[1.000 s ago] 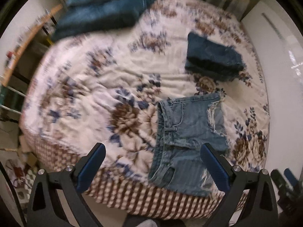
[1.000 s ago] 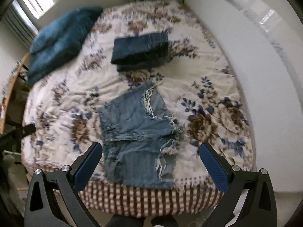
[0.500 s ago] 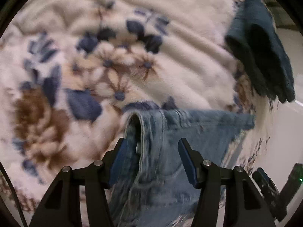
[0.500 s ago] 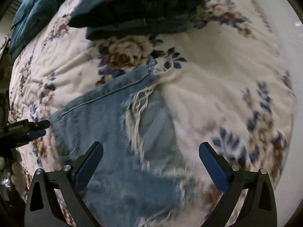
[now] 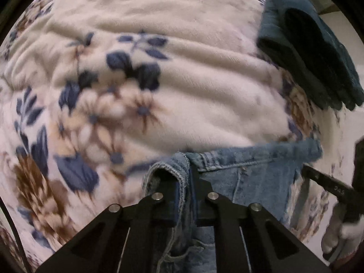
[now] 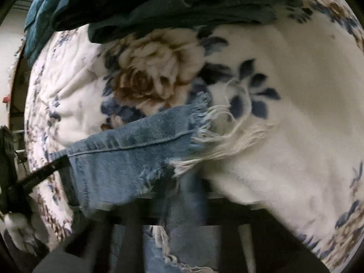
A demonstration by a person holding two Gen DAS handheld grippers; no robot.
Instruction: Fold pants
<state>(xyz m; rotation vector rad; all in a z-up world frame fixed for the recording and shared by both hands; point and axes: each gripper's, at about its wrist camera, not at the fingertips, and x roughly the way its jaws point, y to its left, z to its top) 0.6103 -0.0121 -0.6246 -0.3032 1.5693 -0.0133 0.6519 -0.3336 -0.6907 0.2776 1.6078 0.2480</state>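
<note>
Presently, the light blue denim cut-off shorts with frayed white hems point(image 5: 245, 173) lay on the cream plush bedspread printed with blue and brown flowers point(image 5: 159, 86), which covered the bed.

Left wrist view: the left tongs point(image 5: 190, 188) were pressed together on the waistband edge of the shorts; a fold of denim stood up between the two black fingers point(image 5: 169, 191) and curled over the left one. The right tongs' black body point(image 5: 329, 188) showed at the right border, beside the shorts' far edge. A dark teal folded garment point(image 5: 314, 43) lay on the bedspread in the upper right, apart from the shorts.

Right wrist view: the right tongs point(image 6: 184, 207) were closed on the frayed leg hem of the shorts point(image 6: 127, 154); denim bunched between the fingers and hung below them. The picture was blurred low down, so the finger outlines were indistinct. White threads trailed from the hem onto the bedspread point(image 6: 284, 118). The dark teal folded garment point(image 6: 182, 2) filled the top of the view, near the shorts' upper corner but not touching it. The left tongs point(image 6: 41, 175) appeared at the left border, at the shorts' other end.
</note>
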